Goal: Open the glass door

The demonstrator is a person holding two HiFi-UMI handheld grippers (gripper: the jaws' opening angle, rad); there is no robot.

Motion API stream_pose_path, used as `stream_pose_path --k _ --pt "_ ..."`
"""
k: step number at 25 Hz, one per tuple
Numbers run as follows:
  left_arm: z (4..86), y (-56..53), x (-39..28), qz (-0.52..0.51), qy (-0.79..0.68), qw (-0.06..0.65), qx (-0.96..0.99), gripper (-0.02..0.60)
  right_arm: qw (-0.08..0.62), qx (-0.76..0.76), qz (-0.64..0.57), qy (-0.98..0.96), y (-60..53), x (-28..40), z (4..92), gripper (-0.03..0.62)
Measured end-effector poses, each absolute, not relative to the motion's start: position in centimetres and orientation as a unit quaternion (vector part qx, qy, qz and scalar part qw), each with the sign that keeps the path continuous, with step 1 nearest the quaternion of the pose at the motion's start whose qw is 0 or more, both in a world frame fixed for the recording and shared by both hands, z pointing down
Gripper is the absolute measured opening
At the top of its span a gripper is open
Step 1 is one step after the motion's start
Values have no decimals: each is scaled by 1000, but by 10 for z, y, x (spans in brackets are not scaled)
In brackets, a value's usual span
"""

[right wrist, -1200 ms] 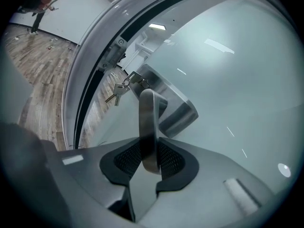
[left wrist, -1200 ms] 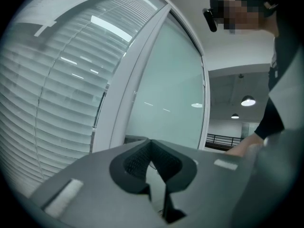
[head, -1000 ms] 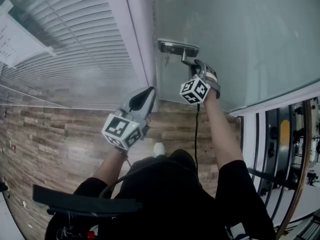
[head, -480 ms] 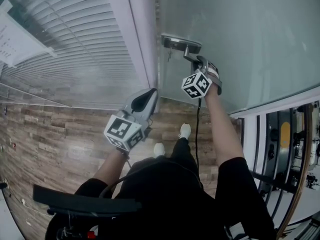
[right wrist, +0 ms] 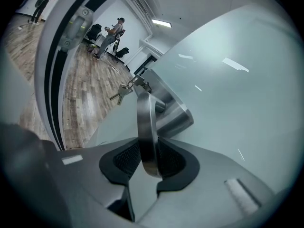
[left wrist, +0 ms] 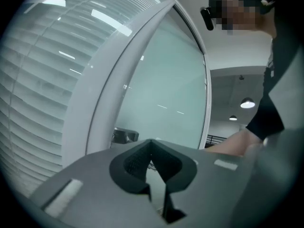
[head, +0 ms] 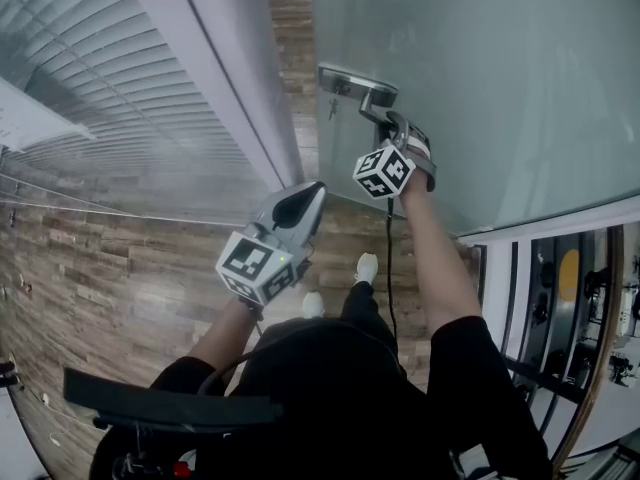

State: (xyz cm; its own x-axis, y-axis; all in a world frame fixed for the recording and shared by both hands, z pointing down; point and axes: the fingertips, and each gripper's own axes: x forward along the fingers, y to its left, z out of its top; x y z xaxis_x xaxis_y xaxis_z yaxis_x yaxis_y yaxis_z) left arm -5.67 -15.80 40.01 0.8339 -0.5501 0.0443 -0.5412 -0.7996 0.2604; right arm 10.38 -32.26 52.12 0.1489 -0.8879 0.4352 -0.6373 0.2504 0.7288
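Note:
The frosted glass door (head: pixel 490 68) stands ajar from its white frame (head: pixel 225 88), with wooden floor showing in the gap. Its steel lever handle (head: pixel 383 116) sticks out from a lock plate (head: pixel 343 79) where keys (head: pixel 332 108) hang. My right gripper (head: pixel 393 130) is shut on that lever; in the right gripper view the lever (right wrist: pixel 145 122) sits clamped between the pads (right wrist: pixel 124 159), with the keys (right wrist: pixel 123 92) beyond. My left gripper (head: pixel 311 189) hovers lower left of the handle, near the frame, shut and holding nothing. Its view shows the door (left wrist: pixel 161 94) and lock plate (left wrist: pixel 124 136) ahead.
A glass panel with white blinds (head: pixel 100 78) fills the left side. Wood-plank floor (head: pixel 110 288) lies below, where the person's shoes (head: pixel 367 266) stand. A black railing (head: pixel 560 308) runs at the right. People (right wrist: pixel 114 30) stand far off beyond the doorway.
The door has swung further from its frame, widening the gap. Both grippers moved along with it, the right one still clamped on the lever. One foot stepped forward.

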Motion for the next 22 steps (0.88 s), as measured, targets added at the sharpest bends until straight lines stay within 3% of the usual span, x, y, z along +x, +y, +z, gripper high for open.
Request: stream_pose_path --k 22 --pt "374 -227 32 -40 -318 132 938 2 521 513 -197 -653 -400 132 496 86"
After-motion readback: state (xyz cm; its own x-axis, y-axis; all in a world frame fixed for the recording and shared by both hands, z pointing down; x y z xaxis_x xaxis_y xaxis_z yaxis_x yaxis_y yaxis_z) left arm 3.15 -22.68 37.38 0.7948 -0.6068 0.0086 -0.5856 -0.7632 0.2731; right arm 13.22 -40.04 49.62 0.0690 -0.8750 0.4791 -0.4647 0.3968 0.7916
